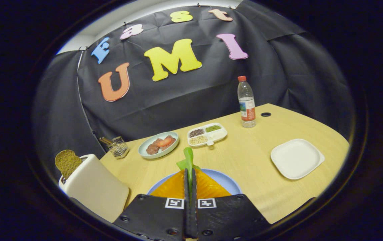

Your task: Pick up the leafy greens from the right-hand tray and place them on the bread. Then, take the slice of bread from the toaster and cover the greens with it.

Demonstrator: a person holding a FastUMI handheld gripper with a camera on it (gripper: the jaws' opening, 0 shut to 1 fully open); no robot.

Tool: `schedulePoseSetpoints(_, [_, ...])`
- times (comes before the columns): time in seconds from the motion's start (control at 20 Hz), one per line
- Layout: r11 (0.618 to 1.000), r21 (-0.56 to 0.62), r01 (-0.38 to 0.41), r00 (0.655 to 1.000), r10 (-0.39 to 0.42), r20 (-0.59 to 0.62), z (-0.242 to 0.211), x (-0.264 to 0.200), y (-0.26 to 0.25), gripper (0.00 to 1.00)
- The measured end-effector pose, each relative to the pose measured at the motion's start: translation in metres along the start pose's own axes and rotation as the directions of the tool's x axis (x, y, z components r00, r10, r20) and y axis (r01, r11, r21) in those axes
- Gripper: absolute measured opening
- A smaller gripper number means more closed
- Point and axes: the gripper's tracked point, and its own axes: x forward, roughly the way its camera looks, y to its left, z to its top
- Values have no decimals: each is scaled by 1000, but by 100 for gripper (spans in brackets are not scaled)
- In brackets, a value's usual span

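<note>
My jaws stand almost fully closed, with only a thin gap, and the gripper (190,174) holds the leafy greens (187,160) pinched between the two fingers. The leaf sticks out forward past the fingertips, so its long axis runs along my fingers, away from me, and its free end points to the far side of the table (251,160).

Directly under the fingers lies the bread (208,188), an orange-yellow slice on a pale blue plate (226,182). The greens hang above the far part of this slice, with the tip reaching beyond its edge. I judge that the coming move turns on this one relation: the leaf is above the bread, a little too far forward, so I should bring it slightly back and down before I open.

To my left, near, stands the toaster (94,190) with the second slice of bread (67,163) standing up out of its slot. To my right lies the white tray (297,158), now without greens.

Farther away I see a dish with meat pieces (158,144), a divided dish with seeds (207,134), a small wire holder (118,146), and a water bottle (246,102) near the far edge.
</note>
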Motion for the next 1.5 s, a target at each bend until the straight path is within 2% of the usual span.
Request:
schedulePoseSetpoints(0.1, [1000,14,-21,1000,21,-9,-5,1,10,4])
schedulePoseSetpoints(0.2, [999,17,-34,999,34,-23,-12,2,17,12])
schedulePoseSetpoints(0.35, [999,14,-50,998,51,-34,-18,2,26,17])
schedulePoseSetpoints(0.6, [998,5,-59,997,59,-44,-24,3,30,40])
schedulePoseSetpoints(0.65, [998,3,-60,997,60,-40,-23,3,31,41])
schedulePoseSetpoints(0.75, [999,-18,-51,999,51,-10,-17,-5,31,56])
schedulePoseSetpoints(0.85, [998,-55,-35,999,37,39,-5,-15,32,77])
schedulePoseSetpoints(0.95, [995,-102,-4,996,14,92,9,-28,36,91])
schedulePoseSetpoints(1.05, [988,-149,27,991,-7,135,21,-46,44,96])
schedulePoseSetpoints(1.2, [973,-228,43,980,3,199,39,-74,72,96])
schedulePoseSetpoints(1.5, [958,-287,-8,960,87,266,46,-115,160,96])
